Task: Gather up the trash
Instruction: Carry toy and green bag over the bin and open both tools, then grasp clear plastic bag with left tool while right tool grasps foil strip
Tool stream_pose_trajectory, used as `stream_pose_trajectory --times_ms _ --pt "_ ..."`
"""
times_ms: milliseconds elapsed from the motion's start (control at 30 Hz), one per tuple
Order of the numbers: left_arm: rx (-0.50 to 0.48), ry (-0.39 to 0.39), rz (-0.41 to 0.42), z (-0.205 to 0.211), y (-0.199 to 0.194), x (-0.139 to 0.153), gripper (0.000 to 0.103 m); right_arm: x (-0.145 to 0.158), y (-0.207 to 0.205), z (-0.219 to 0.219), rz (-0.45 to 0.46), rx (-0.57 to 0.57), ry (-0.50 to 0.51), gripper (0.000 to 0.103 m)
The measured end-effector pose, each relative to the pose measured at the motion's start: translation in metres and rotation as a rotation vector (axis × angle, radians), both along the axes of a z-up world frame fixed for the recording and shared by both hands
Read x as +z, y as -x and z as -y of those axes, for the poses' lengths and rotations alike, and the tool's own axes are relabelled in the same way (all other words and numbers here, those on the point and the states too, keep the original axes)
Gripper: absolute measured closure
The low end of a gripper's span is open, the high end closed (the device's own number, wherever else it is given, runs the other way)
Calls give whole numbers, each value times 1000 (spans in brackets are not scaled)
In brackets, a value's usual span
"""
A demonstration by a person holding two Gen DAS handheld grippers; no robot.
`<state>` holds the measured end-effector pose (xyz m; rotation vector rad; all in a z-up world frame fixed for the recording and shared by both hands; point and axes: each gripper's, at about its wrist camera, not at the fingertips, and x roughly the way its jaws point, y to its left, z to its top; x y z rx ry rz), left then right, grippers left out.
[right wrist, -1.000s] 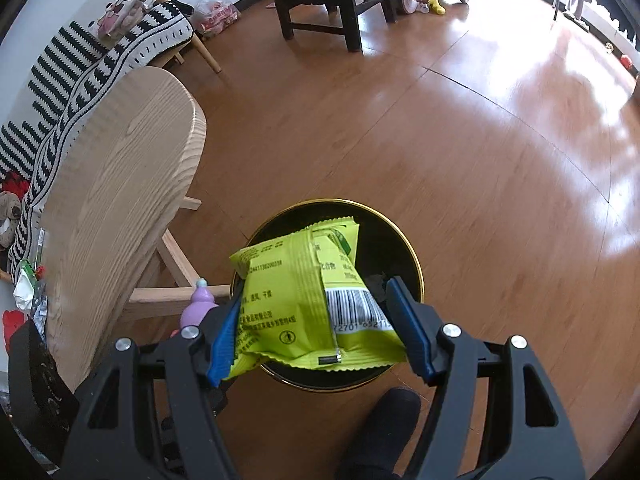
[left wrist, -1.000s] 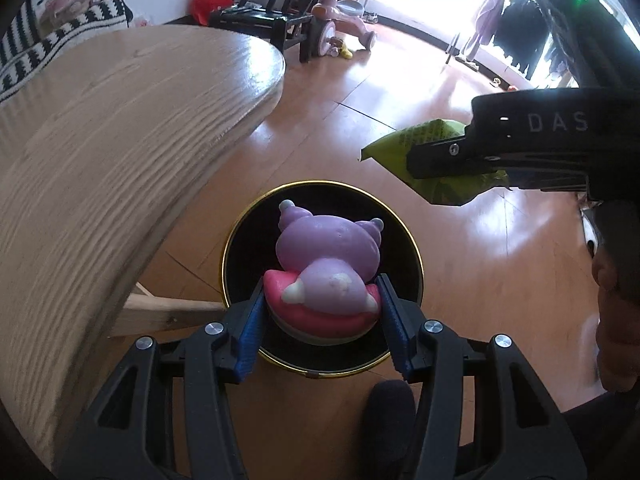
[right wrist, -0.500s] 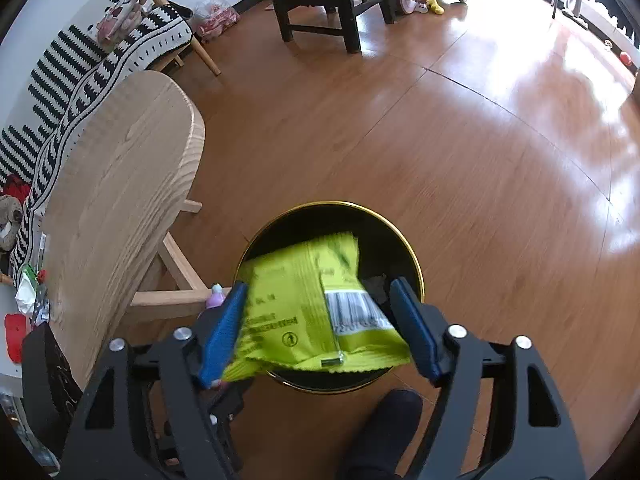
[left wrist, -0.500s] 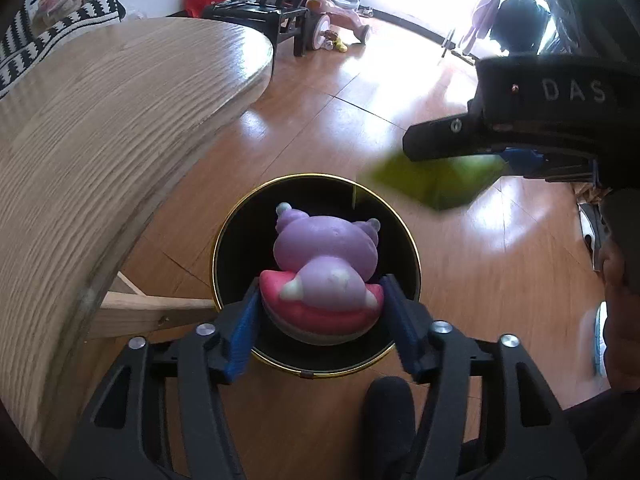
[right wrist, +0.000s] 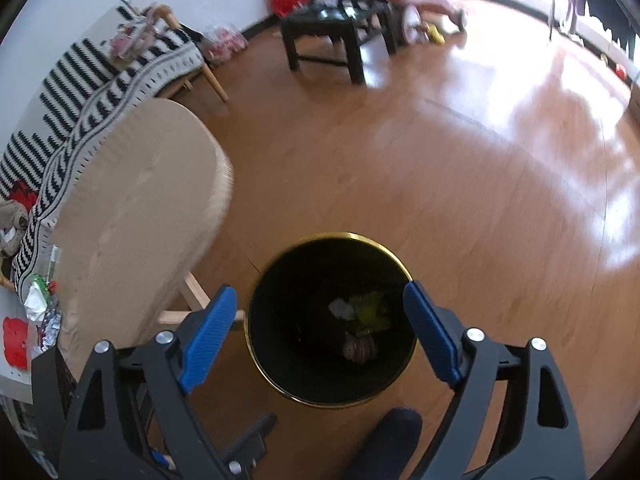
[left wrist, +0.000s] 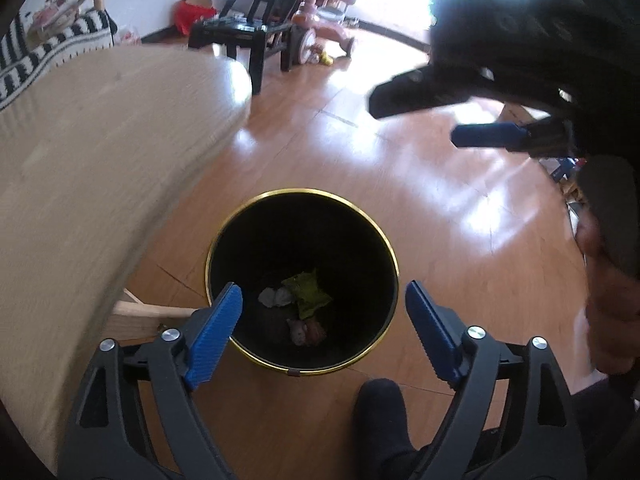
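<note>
Pink toy (left wrist: 307, 331) and green wrapper (left wrist: 307, 294) now dim in bin (left wrist: 392, 248), both grippers' fingers (left wrist: 216, 330) opening, empty.

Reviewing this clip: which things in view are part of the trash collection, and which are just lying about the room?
Part of the job:
- black bin
- yellow-green wrapper, in the bin
- purple-pink toy, in the bin
- white crumpled scrap, in the bin
- left gripper and right gripper, jaws opening, nothing between them

Just lying about:
- wooden table
- black chair
- pink tricycle
- striped blanket
</note>
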<state>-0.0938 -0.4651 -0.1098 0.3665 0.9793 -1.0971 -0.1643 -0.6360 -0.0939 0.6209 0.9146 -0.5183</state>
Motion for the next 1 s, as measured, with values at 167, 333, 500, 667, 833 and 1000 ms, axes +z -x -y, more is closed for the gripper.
stream_pose_trajectory --times_ms 167,333,500,667,833,1000 --pt "51 52 55 -43 -10 39 14 43 -12 -40 88 74 129 14" --pt "178 81 109 -113 -35 73 13 70 -44 -97 176 191 140 13" --pt "360 81 152 -206 -72 99 13 83 -84 -163 213 322 134 13" --pt "525 49 220 -302 -92 110 12 91 -125 -245 241 486 132 13" --pt "631 25 198 -374 -100 106 11 87 -159 -308 241 609 119 13" --pt "637 -26 189 -405 -100 88 11 74 -190 -350 209 700 103 13"
